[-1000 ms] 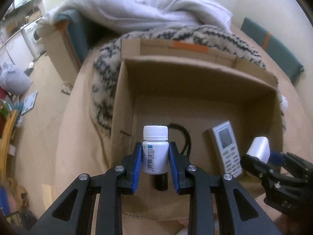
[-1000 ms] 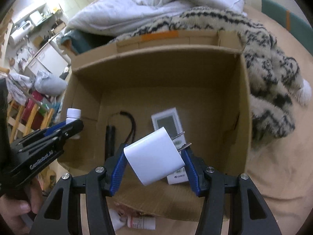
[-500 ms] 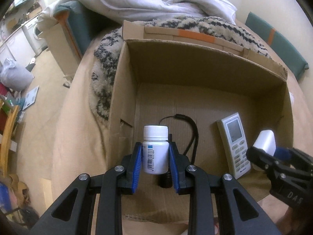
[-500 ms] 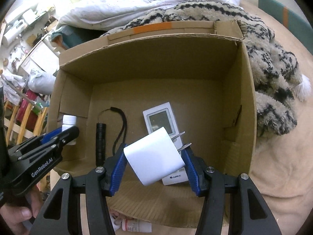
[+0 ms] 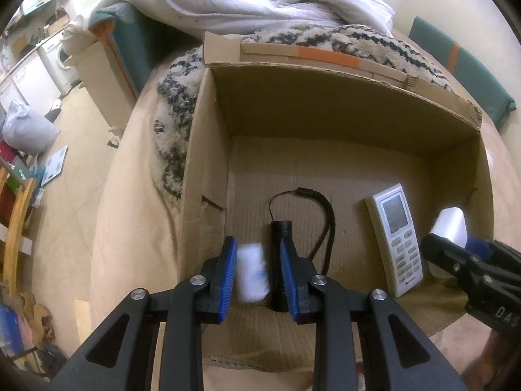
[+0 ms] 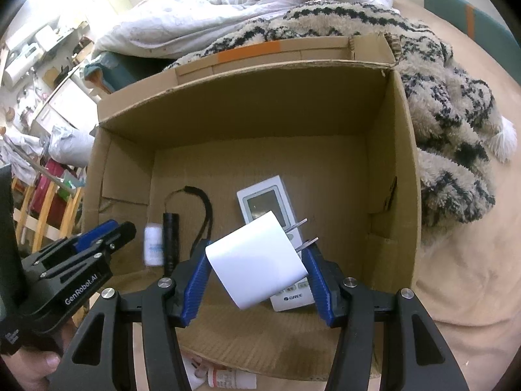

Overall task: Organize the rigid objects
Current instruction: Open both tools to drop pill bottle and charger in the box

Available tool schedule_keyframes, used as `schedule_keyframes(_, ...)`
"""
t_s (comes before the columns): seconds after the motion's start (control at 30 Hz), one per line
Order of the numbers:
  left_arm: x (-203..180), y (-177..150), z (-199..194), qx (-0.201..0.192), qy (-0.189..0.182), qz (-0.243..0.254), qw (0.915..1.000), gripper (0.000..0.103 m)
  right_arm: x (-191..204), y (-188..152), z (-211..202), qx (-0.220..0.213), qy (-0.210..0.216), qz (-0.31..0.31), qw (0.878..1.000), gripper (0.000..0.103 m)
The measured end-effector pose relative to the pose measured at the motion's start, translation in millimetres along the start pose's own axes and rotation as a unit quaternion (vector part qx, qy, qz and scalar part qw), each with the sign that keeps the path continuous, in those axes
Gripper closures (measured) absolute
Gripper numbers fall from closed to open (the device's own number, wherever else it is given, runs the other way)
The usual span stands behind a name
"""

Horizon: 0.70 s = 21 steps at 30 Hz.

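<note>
My left gripper [image 5: 257, 277] hangs over the near left part of an open cardboard box [image 5: 208, 150], jaws apart. A white pill bottle [image 5: 252, 272] is blurred between the fingers, loose and dropping; in the right wrist view it [image 6: 153, 244] lies beside a black flashlight [image 6: 171, 244] on the box floor. My right gripper [image 6: 257, 277] is shut on a white plug adapter [image 6: 257, 260], held tilted above the box's near right part, over a white remote control [image 6: 265, 203]. The left gripper [image 6: 97, 238] shows at left in that view.
The box stands on a beige bed cover, with a black-and-white fuzzy blanket [image 6: 439, 104] and a white duvet [image 5: 260, 0] behind it. The flashlight [image 5: 280, 260] and remote [image 5: 395, 238] lie on the box floor. A small bottle [image 6: 228, 379] lies outside the box's near wall.
My left gripper has opened and let go of the pill bottle, which drops into the box next to the flashlight. Both grippers have moved further over the box. The right still holds the adapter.
</note>
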<state>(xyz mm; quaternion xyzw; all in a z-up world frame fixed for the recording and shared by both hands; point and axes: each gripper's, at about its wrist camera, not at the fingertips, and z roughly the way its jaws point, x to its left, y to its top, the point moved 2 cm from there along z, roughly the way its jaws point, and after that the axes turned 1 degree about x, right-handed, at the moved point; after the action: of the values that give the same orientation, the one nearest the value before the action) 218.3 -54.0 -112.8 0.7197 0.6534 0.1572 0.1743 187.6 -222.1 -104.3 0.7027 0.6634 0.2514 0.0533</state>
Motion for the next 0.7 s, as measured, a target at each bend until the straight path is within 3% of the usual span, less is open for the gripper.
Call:
schedule_keyframes(0.07, -1, 1, -1, -0.001, 0.001, 0.001, 1.0, 0.075, -1, 2, -3, -0.006, 0.011, 0.006, 1.0, 0.037)
schedule_keyframes(0.13, -1, 1, -3, -0.002, -0.009, -0.001, 1.0, 0.06, -2, 3, -6, -0.013, 0.019, 0.01, 1.0, 0.032)
schedule_keyframes(0.3, -6, 2, -8, -0.01, -0.027, 0.004, 0.9996, 0.043, -3, 6, -15, -0.03, 0.035, 0.022, 0.999, 0.012)
schedule_keyframes(0.6, -6, 2, -18, -0.02, -0.011, 0.009, 0.9997, 0.041, -5, 9, -23, -0.043, 0.05, 0.036, 0.997, 0.009)
schedule_keyframes(0.7, 4, -1, -27, -0.011, -0.034, -0.013, 0.9993, 0.041, -4, 8, -28, -0.051, 0.05, 0.036, 0.997, 0.009)
